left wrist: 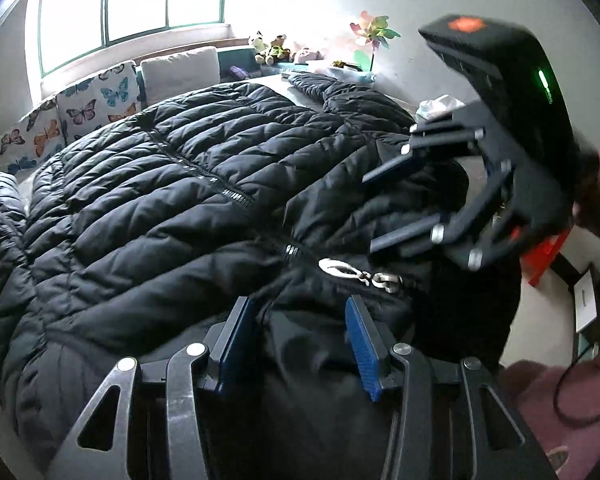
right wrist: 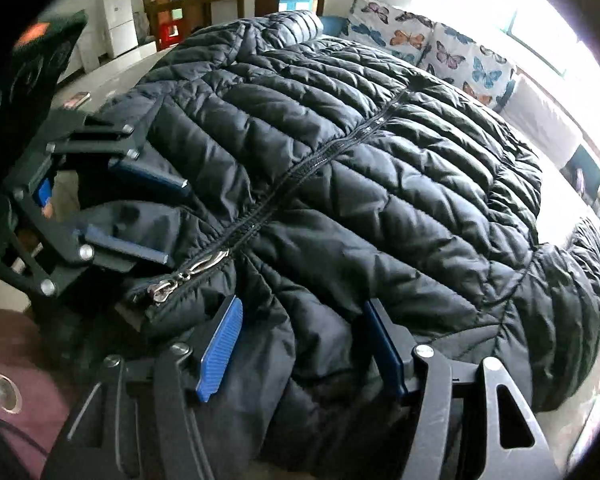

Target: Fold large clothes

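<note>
While spread flat: one jacket (left wrist: 148, 184) | two butterfly cushions (right wrist: 432, 44) | two open grippers (left wrist: 300, 320)

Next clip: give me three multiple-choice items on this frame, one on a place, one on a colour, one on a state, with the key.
1. Where do the butterfly cushions sit?
A. beyond the jacket, under the window
B. on the jacket
C. on the floor

2. What colour is the puffer jacket?
A. red
B. black
C. white

3. How is the jacket's zipper?
A. closed
B. fully undone
C. torn out

Key: A, they line the far edge below the window; B, its quilted shell is black; A, the two front halves meet along it. Both the left gripper and the right gripper have open jaws.
</note>
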Demonstrator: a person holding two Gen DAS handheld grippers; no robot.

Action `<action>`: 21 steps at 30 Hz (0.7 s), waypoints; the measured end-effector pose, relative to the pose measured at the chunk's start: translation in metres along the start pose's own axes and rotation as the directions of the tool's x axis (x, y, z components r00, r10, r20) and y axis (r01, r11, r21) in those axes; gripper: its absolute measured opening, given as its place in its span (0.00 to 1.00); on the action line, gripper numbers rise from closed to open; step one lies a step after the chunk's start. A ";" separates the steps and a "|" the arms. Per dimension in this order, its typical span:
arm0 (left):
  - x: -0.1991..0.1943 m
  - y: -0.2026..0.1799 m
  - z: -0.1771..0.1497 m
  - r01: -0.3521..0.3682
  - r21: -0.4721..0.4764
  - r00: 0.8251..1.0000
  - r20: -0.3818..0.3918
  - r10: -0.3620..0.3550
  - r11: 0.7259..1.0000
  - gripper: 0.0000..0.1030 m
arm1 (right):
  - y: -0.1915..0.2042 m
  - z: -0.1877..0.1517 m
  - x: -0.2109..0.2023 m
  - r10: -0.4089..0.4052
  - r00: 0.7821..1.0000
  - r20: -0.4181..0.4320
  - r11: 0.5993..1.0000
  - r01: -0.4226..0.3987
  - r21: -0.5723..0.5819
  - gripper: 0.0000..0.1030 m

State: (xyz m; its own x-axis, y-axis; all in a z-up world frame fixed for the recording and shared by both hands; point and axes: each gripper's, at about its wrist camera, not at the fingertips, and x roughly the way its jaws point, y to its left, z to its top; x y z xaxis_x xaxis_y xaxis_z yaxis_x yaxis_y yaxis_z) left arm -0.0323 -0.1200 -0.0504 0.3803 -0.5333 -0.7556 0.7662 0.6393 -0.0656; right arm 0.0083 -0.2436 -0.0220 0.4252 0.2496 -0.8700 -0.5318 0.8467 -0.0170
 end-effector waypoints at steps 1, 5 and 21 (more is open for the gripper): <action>-0.001 0.001 -0.003 0.003 -0.008 1.000 0.002 -0.003 1.000 0.49 | -0.003 0.004 -0.005 0.005 1.000 0.009 1.000 -0.005 0.022 0.66; -0.001 -0.004 -0.016 -0.035 0.010 0.999 0.014 0.035 0.999 0.49 | 0.004 0.001 -0.008 0.007 0.999 0.052 1.000 -0.008 0.013 0.66; -0.096 0.174 0.024 -0.219 -0.399 0.958 0.084 0.273 0.890 0.82 | 0.000 0.017 0.025 0.082 0.996 0.046 0.992 -0.086 0.092 0.69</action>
State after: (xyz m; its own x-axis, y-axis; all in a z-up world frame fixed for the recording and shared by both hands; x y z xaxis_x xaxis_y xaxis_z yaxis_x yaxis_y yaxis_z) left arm 0.0770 0.0291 0.0265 0.6175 -0.3832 -0.6869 0.3920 0.9070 -0.1536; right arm 0.0310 -0.2291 -0.0351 0.4135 0.3396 -0.8448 -0.4965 0.8618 0.1035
